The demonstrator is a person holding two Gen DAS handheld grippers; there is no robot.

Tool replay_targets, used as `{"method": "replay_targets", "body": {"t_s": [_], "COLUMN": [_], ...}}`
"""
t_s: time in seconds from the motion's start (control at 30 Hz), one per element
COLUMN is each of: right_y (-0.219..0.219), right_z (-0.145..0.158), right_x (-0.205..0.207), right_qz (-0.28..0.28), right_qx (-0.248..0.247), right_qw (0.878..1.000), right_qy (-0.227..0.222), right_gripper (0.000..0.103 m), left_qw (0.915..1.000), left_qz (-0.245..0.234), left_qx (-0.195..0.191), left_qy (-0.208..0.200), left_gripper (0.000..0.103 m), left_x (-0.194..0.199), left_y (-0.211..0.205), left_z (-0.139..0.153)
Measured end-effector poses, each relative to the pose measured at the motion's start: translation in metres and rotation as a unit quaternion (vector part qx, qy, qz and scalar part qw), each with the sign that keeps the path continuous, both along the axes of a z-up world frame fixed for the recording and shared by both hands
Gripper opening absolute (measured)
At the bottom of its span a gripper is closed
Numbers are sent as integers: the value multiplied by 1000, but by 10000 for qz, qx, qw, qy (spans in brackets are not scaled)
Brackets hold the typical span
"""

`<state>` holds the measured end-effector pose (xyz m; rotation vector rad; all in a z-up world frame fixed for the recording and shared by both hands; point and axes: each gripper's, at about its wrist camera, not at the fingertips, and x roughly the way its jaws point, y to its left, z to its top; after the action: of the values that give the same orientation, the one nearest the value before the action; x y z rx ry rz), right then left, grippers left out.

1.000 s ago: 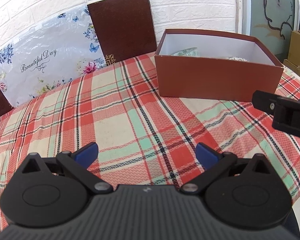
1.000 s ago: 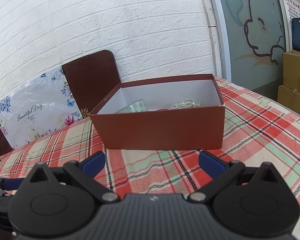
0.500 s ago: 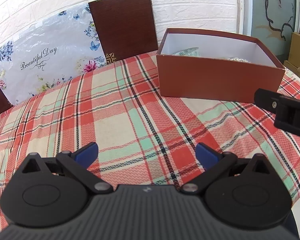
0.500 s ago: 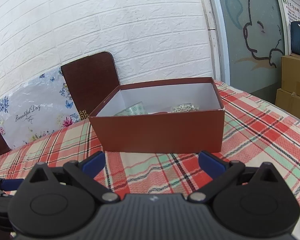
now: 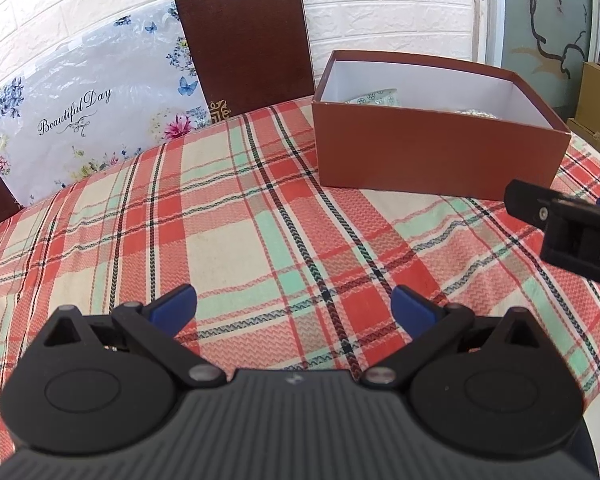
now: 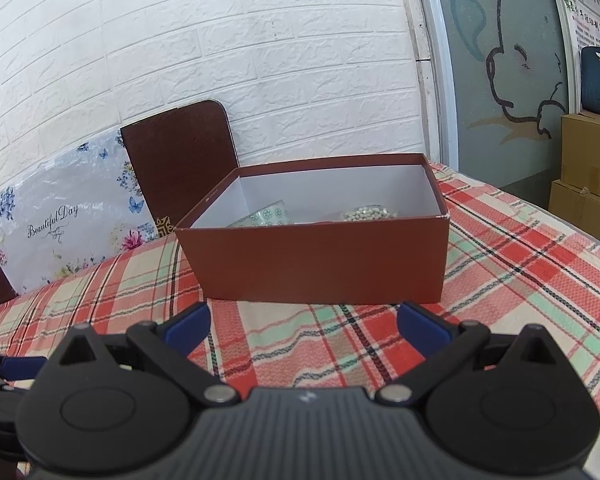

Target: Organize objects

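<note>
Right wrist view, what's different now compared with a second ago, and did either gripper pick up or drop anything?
The right gripper has tilted and dropped a little: the brown box sits lower in its view and more wall shows. The left gripper barely shifted; the box edged slightly right there. Nothing was taken or let go: both sets of jaws stay wide apart and empty. The patterned packet, beads and plaid tablecloth are unchanged.

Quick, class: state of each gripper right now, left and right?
Left gripper: open, holding nothing, above the tablecloth.
Right gripper: open, holding nothing, facing the box.
</note>
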<state>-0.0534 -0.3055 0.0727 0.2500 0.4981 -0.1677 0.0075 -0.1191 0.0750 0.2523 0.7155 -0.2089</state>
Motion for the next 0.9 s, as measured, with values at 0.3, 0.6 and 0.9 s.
{"method": "replay_targets", "body": {"t_s": [0.3,0.6,0.9], "right_y": [-3,-3,-3], "right_z": [-3,-3,-3], "right_x": [2,2,1], "right_qz": [9,4,-13], "right_qx": [20,-9,-53], "right_qw": [10000,10000,10000], "right_qy": [55,53,41], "right_gripper": [103,103,103], "left_qw": [10000,10000,9999], "left_qz": [-47,-78,-99], "left_qx": [0,24,36], "left_qy": [29,25,15], "left_gripper": [103,103,103], "left_x": [-1,-1,-2], "left_y": [-2,-2,0], "left_z": [-2,-2,-3]}}
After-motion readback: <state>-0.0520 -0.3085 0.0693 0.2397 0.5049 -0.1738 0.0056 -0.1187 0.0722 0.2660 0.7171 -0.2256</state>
